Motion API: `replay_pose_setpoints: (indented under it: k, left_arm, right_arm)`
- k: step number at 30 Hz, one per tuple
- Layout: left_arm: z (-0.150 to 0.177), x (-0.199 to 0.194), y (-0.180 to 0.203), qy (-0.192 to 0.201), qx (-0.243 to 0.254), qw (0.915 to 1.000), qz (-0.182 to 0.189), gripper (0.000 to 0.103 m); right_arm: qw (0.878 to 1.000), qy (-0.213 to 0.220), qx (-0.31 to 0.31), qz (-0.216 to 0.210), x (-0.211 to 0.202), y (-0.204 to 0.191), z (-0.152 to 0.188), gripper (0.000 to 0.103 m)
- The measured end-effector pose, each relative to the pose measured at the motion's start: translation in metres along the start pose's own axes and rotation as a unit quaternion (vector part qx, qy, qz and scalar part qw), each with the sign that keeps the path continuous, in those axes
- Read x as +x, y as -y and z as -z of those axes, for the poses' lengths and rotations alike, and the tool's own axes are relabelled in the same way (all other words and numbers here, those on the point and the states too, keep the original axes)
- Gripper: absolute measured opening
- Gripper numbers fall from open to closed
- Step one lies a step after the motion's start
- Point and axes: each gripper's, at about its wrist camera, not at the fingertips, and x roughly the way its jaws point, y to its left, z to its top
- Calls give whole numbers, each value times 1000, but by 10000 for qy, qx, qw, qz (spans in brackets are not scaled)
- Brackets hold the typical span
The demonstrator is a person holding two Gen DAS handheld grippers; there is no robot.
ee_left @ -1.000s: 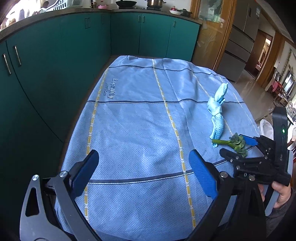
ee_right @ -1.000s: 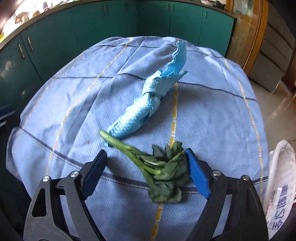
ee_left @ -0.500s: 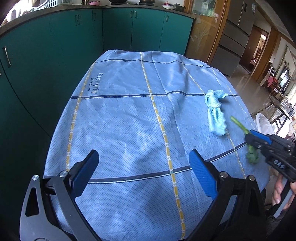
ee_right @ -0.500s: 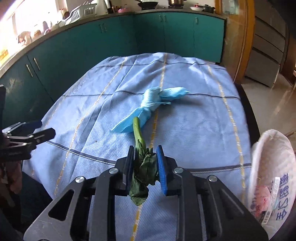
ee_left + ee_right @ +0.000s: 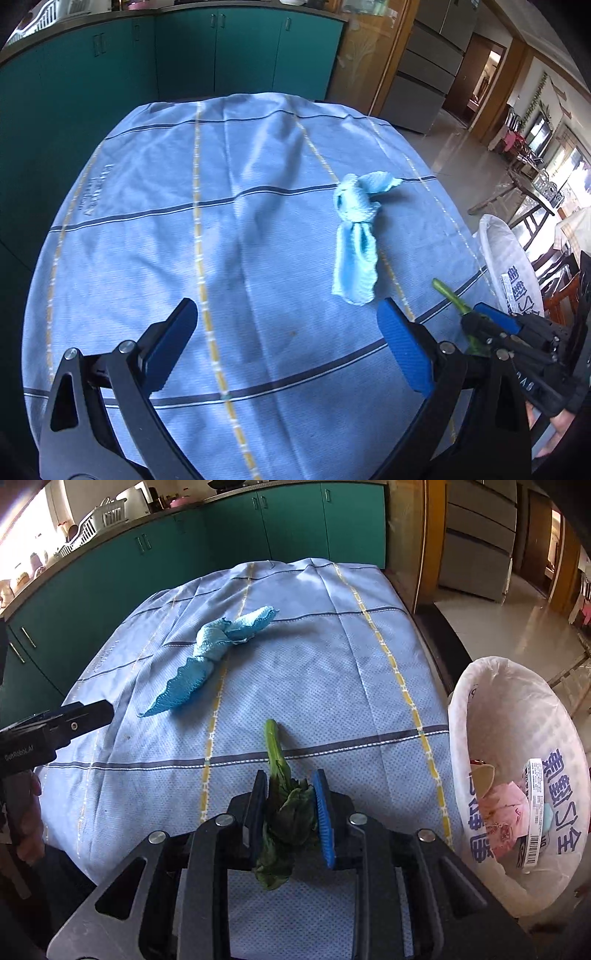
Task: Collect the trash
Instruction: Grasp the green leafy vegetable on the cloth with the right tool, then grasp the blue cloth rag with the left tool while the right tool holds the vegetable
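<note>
My right gripper [image 5: 290, 797] is shut on a wilted green leafy vegetable [image 5: 284, 812]; its stalk sticks forward above the table's near right part. The stalk [image 5: 448, 293] and that gripper [image 5: 491, 325] also show in the left wrist view. A twisted light-blue cloth [image 5: 210, 657] lies on the blue tablecloth [image 5: 332, 657]; it shows in the left wrist view [image 5: 356, 236] too. My left gripper [image 5: 286, 343] is open and empty above the table's near edge, left of the cloth. A white-lined trash bin [image 5: 517, 686] stands off the table's right edge.
The bin holds pink wrapping [image 5: 506, 808] and a barcode strip [image 5: 533, 812]; it also shows in the left wrist view [image 5: 509, 258]. Green cabinets [image 5: 110, 74] run behind and left of the table. A fridge [image 5: 428, 66] and open floor lie to the right.
My right gripper closed on the vegetable, lifted it off the tablecloth and drew back toward the bin side. My left gripper stayed open while its view swung right.
</note>
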Motion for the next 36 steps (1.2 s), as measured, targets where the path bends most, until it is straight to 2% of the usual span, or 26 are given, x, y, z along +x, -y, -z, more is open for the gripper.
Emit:
replay_pose_setpoints:
  k: [3,7,9,10,17,21,23,25,28,34,36]
  left_arm:
    - [-2,7,9,-70,1,9999,72,98]
    - [-6,12,15,-96,30,9999,51,98]
    - [-7,13,14,-82,15,10000,8,98]
    - [-9,13,13,-73,-4,10000,-2,98]
    - [-24,29,12,-160,-330,9991,192,98]
    - [-30,38,31,-150,-140,9997,133,98]
    - [-31,41,42,-96,13,9999,-29,98]
    - [-31,44,55,-31,298,9990,-328,98]
    - [-31,51,69,-14,646,9964,-544,98]
    - [-31,67,77,-194,811,9949,-573,97]
    - [-31,70,77,-226,828,9948,-543,92]
  right_arm:
    - [10000,17,-45,-34,5,0,3,40]
    - [9999,42,-140,-22,9,-4,4,41]
    - [9997,62,-190,-136,8,-6,4,33]
    - [9996,93,-193,-156,7,-6,4,21]
    - [9999,123,65,-77,0,7,6,21]
    - [9998,150,123,62,-1,13,8,34]
    - [9996,187,125,186,-2,15,9,47]
    - [9994,224,128,219,-4,18,10,50]
    - [9994,228,176,213,-5,24,12,55]
    - [9994,257,159,180,-4,26,13,61]
    - [9995,257,124,154,-2,26,14,61]
